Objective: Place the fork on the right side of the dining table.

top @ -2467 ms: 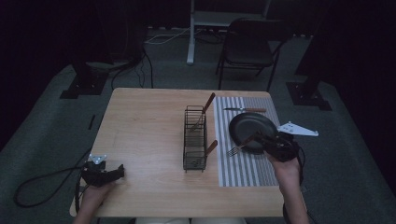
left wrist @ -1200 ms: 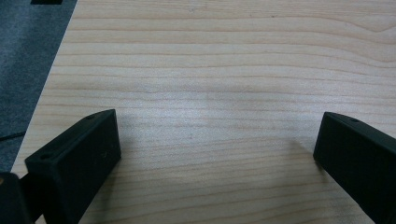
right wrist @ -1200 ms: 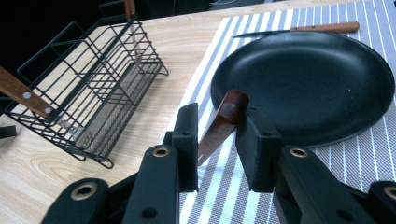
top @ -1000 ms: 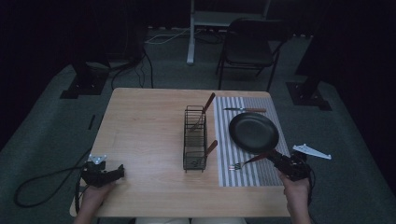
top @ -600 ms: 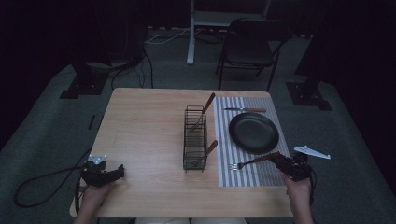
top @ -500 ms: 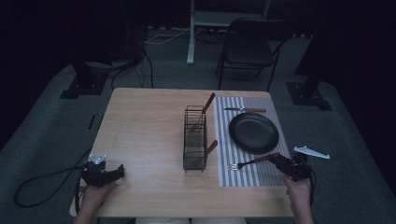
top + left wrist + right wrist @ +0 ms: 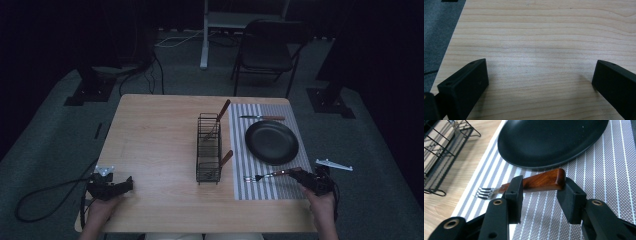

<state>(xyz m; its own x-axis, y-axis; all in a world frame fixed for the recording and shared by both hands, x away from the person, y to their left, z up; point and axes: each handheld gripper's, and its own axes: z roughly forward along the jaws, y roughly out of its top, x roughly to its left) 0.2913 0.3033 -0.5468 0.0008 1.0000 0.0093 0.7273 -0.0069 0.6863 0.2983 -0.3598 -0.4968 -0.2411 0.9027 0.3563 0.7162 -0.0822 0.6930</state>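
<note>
A fork (image 7: 272,175) with a brown wooden handle lies on the striped placemat (image 7: 250,190), just in front of the black plate (image 7: 271,142). My right gripper (image 7: 305,176) is at the handle's right end. In the right gripper view the fork (image 7: 541,180) runs crosswise at the tips of my right gripper (image 7: 542,183), whose jaws stand apart on either side of it without clamping it. The plate (image 7: 554,140) lies just beyond, on the placemat (image 7: 614,182). My left gripper (image 7: 127,184) rests low at the table's front left. In its own view the left gripper (image 7: 540,72) is wide open over bare wood.
A black wire rack (image 7: 209,147) stands mid-table with two wooden-handled utensils (image 7: 223,109) in it; the rack (image 7: 439,152) is left of the mat. A knife (image 7: 262,118) lies behind the plate. A chair (image 7: 267,50) stands beyond the table (image 7: 150,130).
The right gripper came from beside the plate toward the front right of the mat with the fork. Over the last second it has barely shifted. The left gripper stayed put.
</note>
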